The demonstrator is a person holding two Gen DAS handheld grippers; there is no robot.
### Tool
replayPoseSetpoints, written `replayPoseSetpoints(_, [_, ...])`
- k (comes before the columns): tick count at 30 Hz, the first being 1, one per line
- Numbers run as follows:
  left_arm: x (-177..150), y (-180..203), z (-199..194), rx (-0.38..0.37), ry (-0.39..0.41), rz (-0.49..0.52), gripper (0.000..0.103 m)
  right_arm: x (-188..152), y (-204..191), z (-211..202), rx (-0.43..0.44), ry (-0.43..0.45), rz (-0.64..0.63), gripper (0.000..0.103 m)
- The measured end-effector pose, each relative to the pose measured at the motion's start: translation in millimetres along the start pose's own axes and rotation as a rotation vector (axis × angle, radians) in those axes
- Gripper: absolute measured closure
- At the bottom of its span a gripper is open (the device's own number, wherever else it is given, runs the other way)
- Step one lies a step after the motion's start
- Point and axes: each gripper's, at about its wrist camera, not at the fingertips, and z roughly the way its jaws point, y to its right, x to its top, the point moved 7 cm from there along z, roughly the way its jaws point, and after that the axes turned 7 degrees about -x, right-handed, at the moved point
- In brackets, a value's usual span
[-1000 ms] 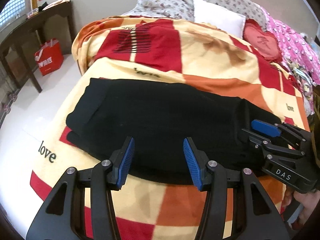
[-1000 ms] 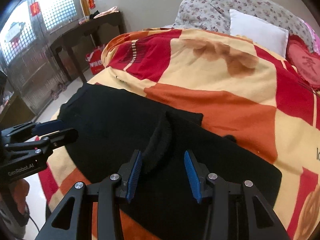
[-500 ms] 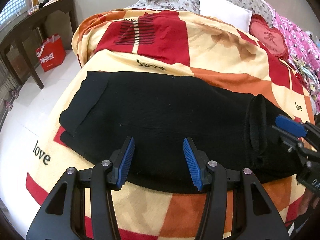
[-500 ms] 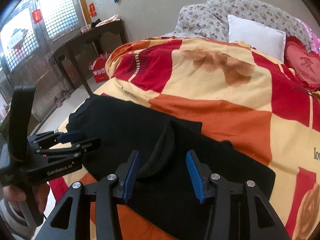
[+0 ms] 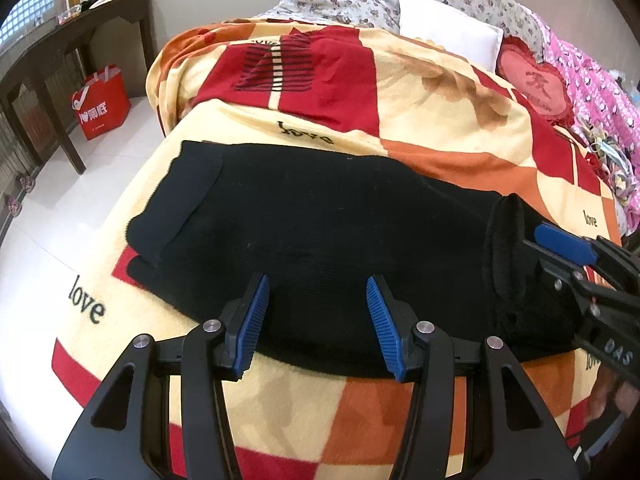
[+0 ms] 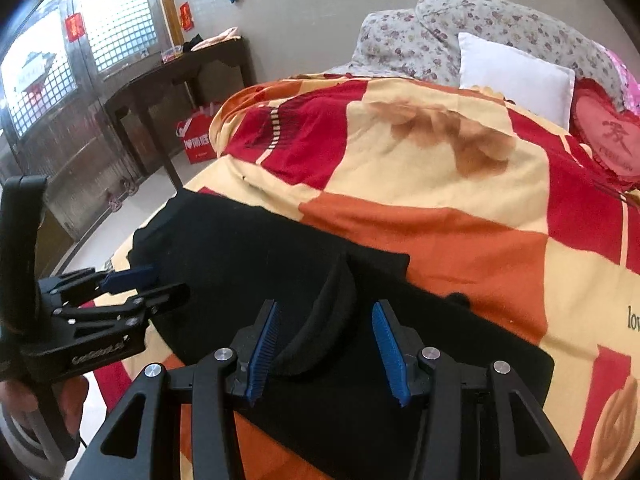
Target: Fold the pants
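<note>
Black pants [image 5: 320, 232] lie folded lengthwise across a red, orange and cream blanket [image 5: 440, 92] on the bed. My left gripper [image 5: 316, 320] hovers open over the pants' near edge, with nothing between its pads. It also shows at the left of the right wrist view as the left gripper [image 6: 160, 284]. My right gripper [image 6: 324, 344] stands open above a raised ridge of cloth [image 6: 332, 320] in the pants [image 6: 240, 264]; its pads do not press on it. In the left wrist view, the right gripper [image 5: 548, 256] sits at the pants' right end.
A dark wooden table [image 6: 180, 76] and a red shopping bag [image 5: 102, 100] stand on the floor left of the bed. A white pillow [image 5: 448, 40], floral quilt [image 6: 420, 40] and red heart cushion [image 5: 536, 84] lie at the head. Pink bedding [image 5: 600, 92] lies on the right.
In the left wrist view the right gripper has drawn back to the right, uncovering the raised ridge of cloth. In the right wrist view the left gripper sits higher. The pants lie as before.
</note>
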Motion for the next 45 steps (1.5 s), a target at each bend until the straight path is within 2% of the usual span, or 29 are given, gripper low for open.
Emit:
replayPoseSetpoints(4, [0.1, -8.2, -10.5, 0.007, 0.018, -0.016, 0.052, 4.3, -4.9, -0.1, 0.039, 0.008, 0.007, 0.056])
replayPoseSetpoints(7, [-2.3, -17.7, -15.6, 0.001, 0.018, -0.045, 0.052, 3.3, -10.3, 5.5, 0.032, 0.003, -0.012, 0.056])
replayPoseSetpoints(11, [-5.2, -28.5, -20.1, -0.002, 0.021, -0.075, 0.052, -3.6, -11.8, 25.8, 0.02, -0.051, -0.023, 0.056])
replayPoseSetpoints(14, [-9.5, -39.0, -23.1, -0.006, 0.012, -0.107, 0.052, 0.5, -15.7, 22.3, 0.019, -0.046, -0.032, 0.056])
replayPoseSetpoints(18, [-18.9, -62.9, -29.0, -0.028, 0.002, -0.201, 0.052, 16.4, -29.0, 14.7, 0.084, 0.0, -0.039, 0.056])
replayPoseSetpoints(22, [-27.2, -86.0, -32.5, -0.032, 0.004, -0.286, 0.051, 34.4, -57.5, 25.9, 0.144, 0.008, -0.098, 0.054])
replayPoseSetpoints(25, [-31.5, -97.8, -32.3, -0.041, 0.004, -0.346, 0.045, 47.4, -84.6, 43.6, 0.18, -0.017, -0.153, 0.053])
replayPoseSetpoints(28, [-30.7, -103.0, -30.9, -0.054, 0.012, -0.387, 0.044, 59.9, -110.9, 61.2, 0.228, -0.044, -0.199, 0.051])
replayPoseSetpoints(32, [-27.1, -102.0, -24.6, -0.082, 0.009, -0.41, 0.044, 77.3, -140.2, 81.7, 0.234, -0.04, -0.287, 0.046])
replayPoseSetpoints(36, [-23.0, -102.6, -16.1, -0.112, 0.0, -0.442, 0.044, 90.9, -158.5, 111.6, 0.251, -0.082, -0.344, 0.044])
replayPoseSetpoints(41, [-15.0, -102.9, -11.2, -0.151, 0.022, -0.475, 0.031, 95.8, -172.8, 144.2, 0.295, -0.149, -0.386, 0.043])
replayPoseSetpoints(45, [-6.5, -103.1, -6.8, -0.165, 0.047, -0.49, 0.025, 96.8, -174.8, 158.8, 0.384, -0.183, -0.318, 0.042])
